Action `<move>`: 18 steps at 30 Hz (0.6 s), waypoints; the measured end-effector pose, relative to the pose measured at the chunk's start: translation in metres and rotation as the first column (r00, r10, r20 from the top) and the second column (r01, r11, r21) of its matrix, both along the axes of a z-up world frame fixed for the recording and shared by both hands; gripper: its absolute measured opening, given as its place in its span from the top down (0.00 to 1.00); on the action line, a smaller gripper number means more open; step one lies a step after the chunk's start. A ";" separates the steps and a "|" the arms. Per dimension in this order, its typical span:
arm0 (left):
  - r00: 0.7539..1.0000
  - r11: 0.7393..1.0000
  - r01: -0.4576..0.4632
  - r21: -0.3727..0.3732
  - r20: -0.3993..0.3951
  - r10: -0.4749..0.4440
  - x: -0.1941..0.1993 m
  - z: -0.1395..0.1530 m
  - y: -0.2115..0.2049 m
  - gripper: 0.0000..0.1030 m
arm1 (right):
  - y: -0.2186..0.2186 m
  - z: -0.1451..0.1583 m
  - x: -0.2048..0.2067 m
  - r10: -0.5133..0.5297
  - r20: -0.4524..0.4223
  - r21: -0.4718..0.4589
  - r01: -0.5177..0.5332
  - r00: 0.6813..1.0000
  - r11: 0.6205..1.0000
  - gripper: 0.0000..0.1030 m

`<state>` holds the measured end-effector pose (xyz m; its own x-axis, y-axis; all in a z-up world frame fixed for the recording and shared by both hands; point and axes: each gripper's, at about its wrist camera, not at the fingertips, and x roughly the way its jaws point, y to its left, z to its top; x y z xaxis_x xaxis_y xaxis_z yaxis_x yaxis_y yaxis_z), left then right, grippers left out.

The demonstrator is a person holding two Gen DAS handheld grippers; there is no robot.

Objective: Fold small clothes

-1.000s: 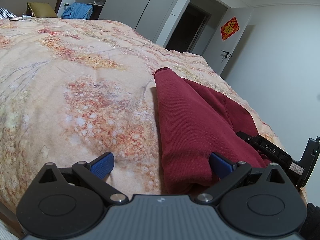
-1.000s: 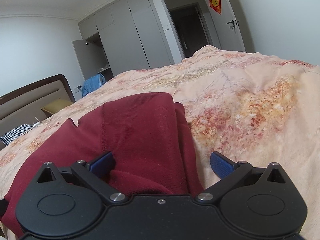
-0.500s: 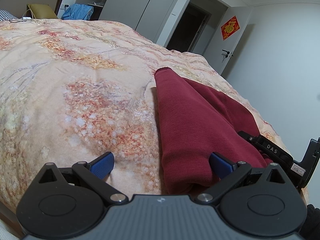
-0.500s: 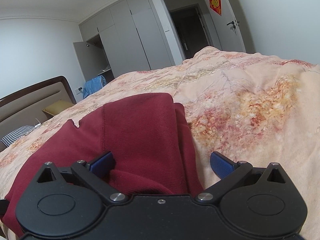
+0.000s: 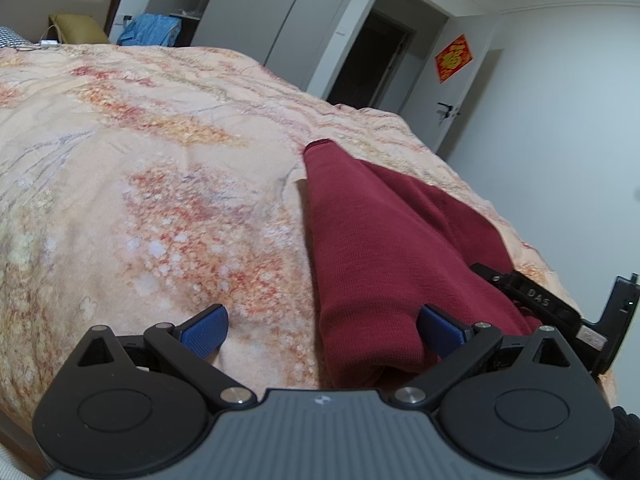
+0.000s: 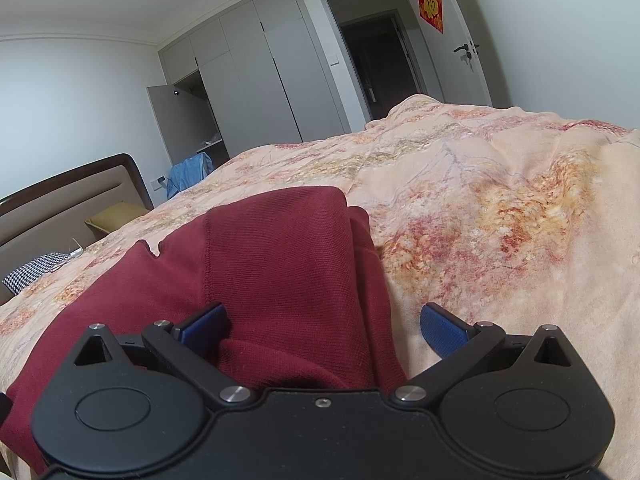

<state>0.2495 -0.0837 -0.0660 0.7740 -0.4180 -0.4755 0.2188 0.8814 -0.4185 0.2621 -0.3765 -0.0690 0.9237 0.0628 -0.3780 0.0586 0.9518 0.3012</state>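
A home bedroom is showing here: a bed under a peach floral quilt (image 5: 160,168) is filling the view, its brown padded headboard (image 6: 60,208) lying at nine o'clock, tall grey built-in wardrobes (image 6: 260,72) standing at twelve, a red paper door decoration (image 6: 429,4) hanging at one.

One dark red knit garment (image 5: 372,248), one peach floral quilt (image 5: 152,184), two black grippers with blue fingertip pads (image 5: 206,330), one yellow cushion (image 6: 116,216), one blue cloth (image 5: 150,30)

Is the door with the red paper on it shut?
No, the door with the red paper stands swung open beside a dark doorway.
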 end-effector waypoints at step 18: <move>0.994 0.997 0.079 -0.004 -0.074 -0.079 0.079 0.015 -0.004 0.00 | -0.003 0.009 0.002 0.020 -0.021 0.012 -0.020 1.000 1.000 0.05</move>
